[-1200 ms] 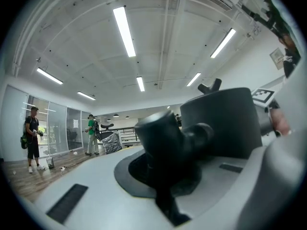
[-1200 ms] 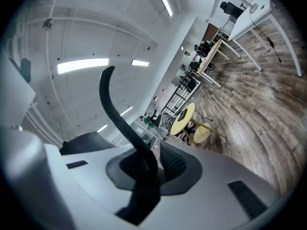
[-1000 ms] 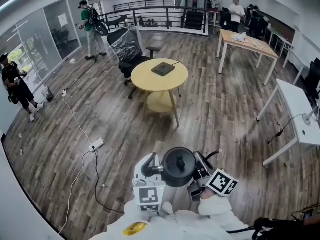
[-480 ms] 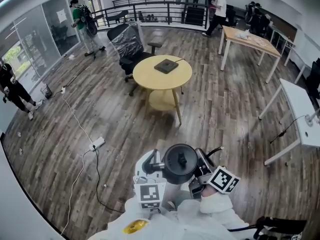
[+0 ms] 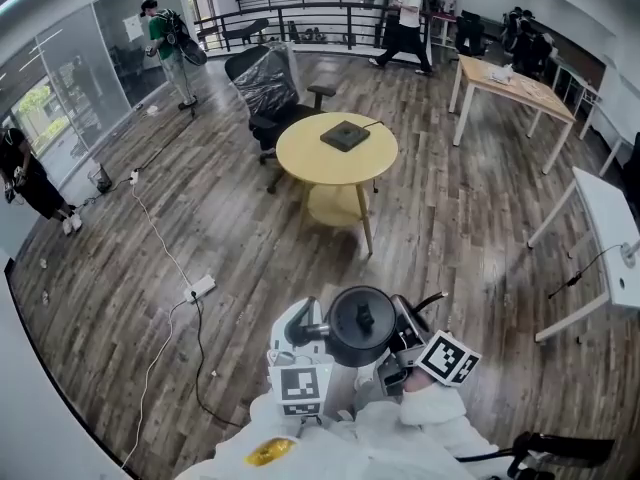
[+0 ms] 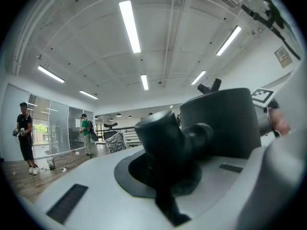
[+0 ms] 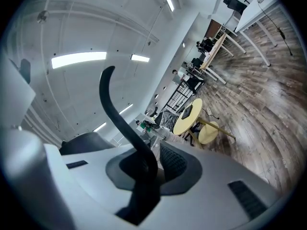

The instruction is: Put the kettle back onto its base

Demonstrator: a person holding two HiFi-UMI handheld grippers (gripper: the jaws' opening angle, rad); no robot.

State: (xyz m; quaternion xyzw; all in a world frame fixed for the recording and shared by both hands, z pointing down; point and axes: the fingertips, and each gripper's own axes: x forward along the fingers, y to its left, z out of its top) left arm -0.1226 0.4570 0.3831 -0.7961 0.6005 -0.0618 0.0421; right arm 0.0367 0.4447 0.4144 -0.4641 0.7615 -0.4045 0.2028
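Observation:
A black kettle (image 5: 360, 325) hangs low in the head view, carried between both grippers. My left gripper (image 5: 312, 334) is shut on the stubby black part on its left side (image 6: 168, 140), with the kettle body (image 6: 221, 122) just beyond. My right gripper (image 5: 400, 343) is shut on the thin curved black handle (image 7: 117, 110). The flat black base (image 5: 345, 135) lies on a round yellow table (image 5: 310, 158) ahead across the wooden floor, apart from the kettle. The same table (image 7: 184, 120) appears small in the right gripper view.
A plastic-wrapped office chair (image 5: 266, 86) stands behind the round table. A power strip with a white cable (image 5: 200, 288) lies on the floor to the left. A wooden desk (image 5: 512, 86) and a white desk (image 5: 610, 213) stand on the right. People move about at the back.
The round table and base have come nearer and shifted right in the head view. Both grippers keep their hold on the kettle. A person at the back has walked left.

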